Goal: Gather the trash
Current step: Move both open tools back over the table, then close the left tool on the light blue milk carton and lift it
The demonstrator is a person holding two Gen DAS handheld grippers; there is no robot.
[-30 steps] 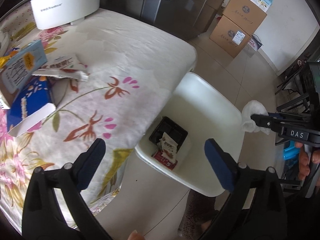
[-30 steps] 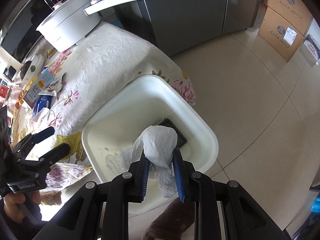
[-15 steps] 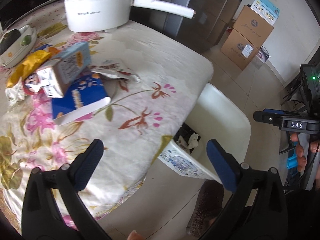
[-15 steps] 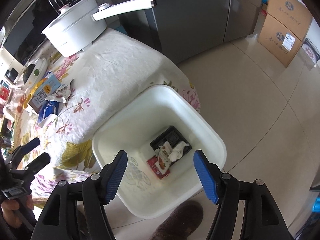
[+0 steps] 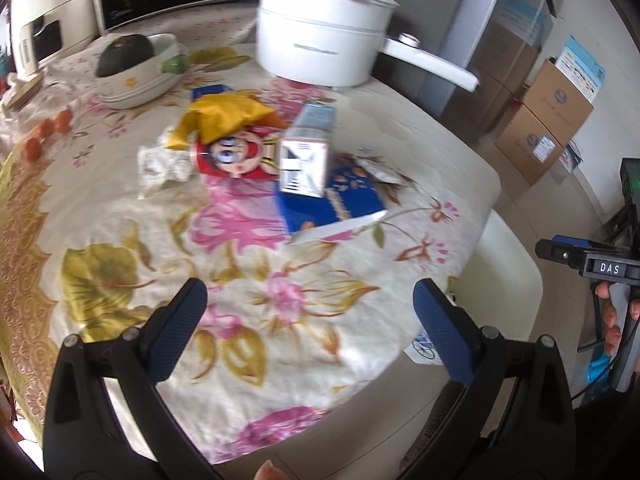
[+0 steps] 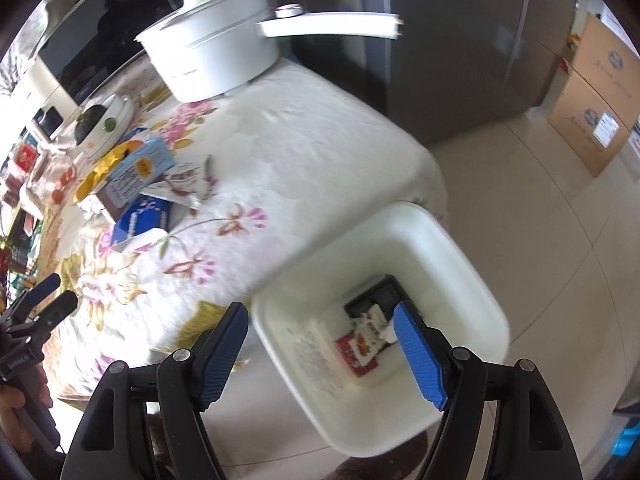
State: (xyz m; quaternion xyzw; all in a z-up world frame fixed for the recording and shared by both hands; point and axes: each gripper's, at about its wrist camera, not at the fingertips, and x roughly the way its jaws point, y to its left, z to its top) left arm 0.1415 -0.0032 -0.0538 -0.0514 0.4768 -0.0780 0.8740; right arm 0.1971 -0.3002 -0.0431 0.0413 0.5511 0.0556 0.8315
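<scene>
A desk (image 5: 120, 272) draped in a cream cloth with pink and yellow flowers stands on a pale tiled floor, with a grey refrigerator (image 6: 460, 60) and stacked cardboard boxes (image 6: 596, 92) behind it. On the desk, a heap of trash lies near the middle: a light blue carton (image 5: 308, 152) rests on a flat dark blue box (image 5: 332, 204), with a red cartoon packet (image 5: 236, 156), a yellow wrapper (image 5: 224, 116) and a crumpled white paper (image 5: 160, 164) just beside them. A white pot (image 5: 320, 48) with a long handle sits farther back, near a white bowl (image 5: 140, 76). The left tool (image 5: 308, 312) hovers above the cloth, jaws wide apart and empty. A white bin (image 6: 472, 280) stands on the floor against the desk corner, with a black tray (image 6: 380, 300), a red packet (image 6: 356, 352) and white scraps inside. The right tool (image 6: 320, 348) hangs over the bin; its jaws have just been opening and nothing is between them.
</scene>
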